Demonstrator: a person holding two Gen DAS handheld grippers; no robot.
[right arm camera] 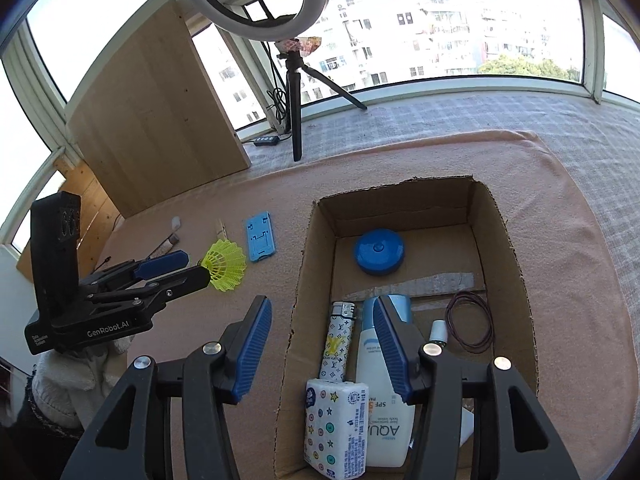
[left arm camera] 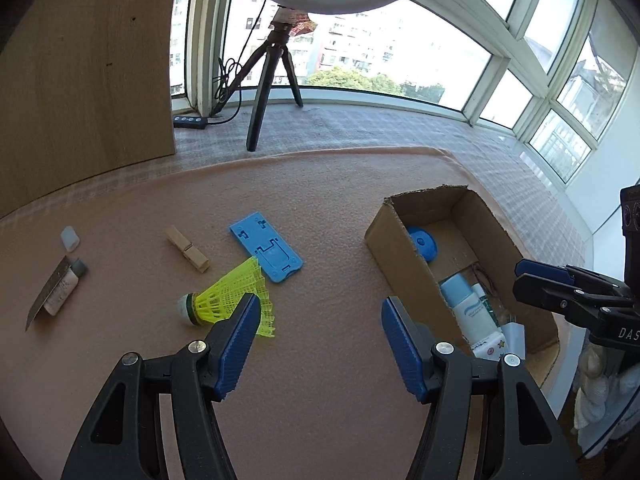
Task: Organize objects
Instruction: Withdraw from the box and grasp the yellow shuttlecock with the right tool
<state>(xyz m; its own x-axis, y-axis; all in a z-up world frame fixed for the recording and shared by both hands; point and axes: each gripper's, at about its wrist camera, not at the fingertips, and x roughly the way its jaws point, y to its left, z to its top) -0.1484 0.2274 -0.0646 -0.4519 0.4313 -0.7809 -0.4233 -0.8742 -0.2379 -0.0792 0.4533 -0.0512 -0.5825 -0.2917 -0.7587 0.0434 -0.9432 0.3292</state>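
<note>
Holding: your left gripper point(left arm camera: 320, 320) spread wide, nothing between its pads.
Shuttlecock point(left arm camera: 228, 300): on the pink mat point(left arm camera: 320, 208), just beside the left finger's tip, toward the mat's left edge.
Cardboard box point(right arm camera: 516, 272): near the mat's right edge.
Right gripper point(right arm camera: 322, 322): spread, empty, straddling the box's left wall.

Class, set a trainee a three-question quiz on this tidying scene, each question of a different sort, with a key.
1. True or false: the yellow shuttlecock lies inside the cardboard box.
2. What lies nearest the shuttlecock? A) blue phone stand B) hair tie C) tissue pack
3. Fill in: both the left gripper and right gripper are ____.

Key: 1 false; 2 A; 3 open.
</note>
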